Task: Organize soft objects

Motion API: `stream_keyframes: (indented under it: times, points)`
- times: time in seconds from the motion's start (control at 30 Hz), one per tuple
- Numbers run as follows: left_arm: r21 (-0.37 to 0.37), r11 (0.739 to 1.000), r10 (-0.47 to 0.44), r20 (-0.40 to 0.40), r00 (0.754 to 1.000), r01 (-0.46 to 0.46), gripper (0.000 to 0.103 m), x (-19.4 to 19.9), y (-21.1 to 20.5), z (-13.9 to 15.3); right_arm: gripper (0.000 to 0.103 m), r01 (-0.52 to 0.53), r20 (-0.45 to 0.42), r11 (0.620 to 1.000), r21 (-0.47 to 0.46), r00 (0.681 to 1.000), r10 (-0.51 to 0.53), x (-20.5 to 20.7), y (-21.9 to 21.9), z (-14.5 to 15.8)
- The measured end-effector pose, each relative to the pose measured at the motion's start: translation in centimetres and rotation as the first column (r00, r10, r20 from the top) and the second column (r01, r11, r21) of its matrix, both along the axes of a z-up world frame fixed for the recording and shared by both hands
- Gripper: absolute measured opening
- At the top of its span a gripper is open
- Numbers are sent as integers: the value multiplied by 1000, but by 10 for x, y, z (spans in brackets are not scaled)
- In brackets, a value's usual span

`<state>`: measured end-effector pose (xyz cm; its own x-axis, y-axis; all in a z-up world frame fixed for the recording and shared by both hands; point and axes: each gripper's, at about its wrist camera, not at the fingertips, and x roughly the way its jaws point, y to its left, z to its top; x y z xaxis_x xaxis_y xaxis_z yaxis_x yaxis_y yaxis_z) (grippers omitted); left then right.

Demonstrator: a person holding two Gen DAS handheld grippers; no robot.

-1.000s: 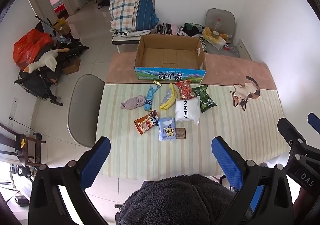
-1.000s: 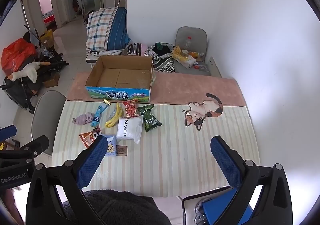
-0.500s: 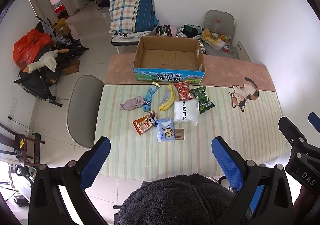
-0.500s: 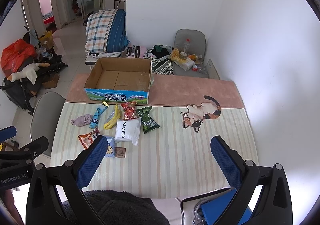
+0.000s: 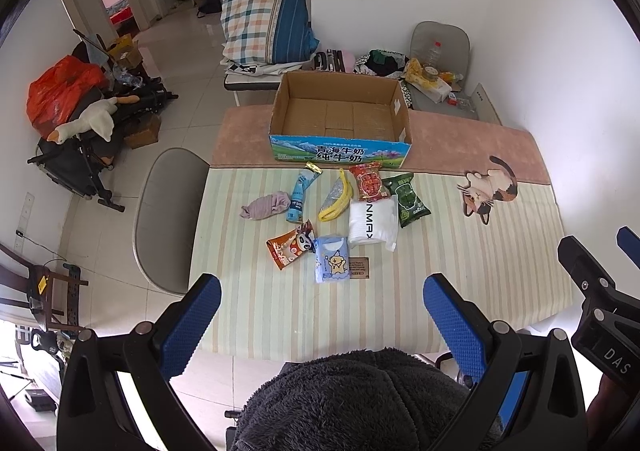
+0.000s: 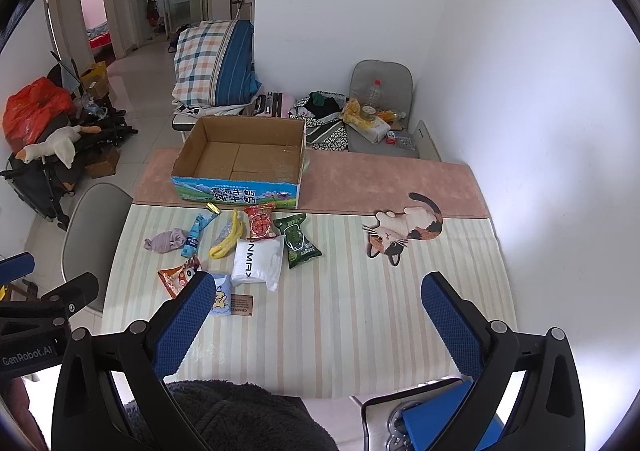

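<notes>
Both grippers hang wide open and empty at the near table edge, the left gripper nearer the soft packets clustered ahead toward the left, just near of the empty cardboard box, the right gripper aimed at bare cloth

I've drawn both grippers up and back from the striped table, open cardboard box and cluster of soft packets now sitting lower, nearer in each view
</notes>
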<state>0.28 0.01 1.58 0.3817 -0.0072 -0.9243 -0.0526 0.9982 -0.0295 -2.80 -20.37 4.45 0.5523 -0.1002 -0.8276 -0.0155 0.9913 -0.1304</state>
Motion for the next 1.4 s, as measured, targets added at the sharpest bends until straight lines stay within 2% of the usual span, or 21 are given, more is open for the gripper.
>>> stream_keyframes:
  times: [0.2, 1.4]
  points:
    - [0, 1000, -1, 1, 1000, 1, 103, -6, -1, -2, 103, -6, -1, 1000, 0, 1000, 6, 1, 1, 8]
    - [-5, 1000, 0, 4, 1000, 0, 103, 0, -4, 0, 103, -8, 7, 1000, 6, 1000, 8, 5, 1, 4]
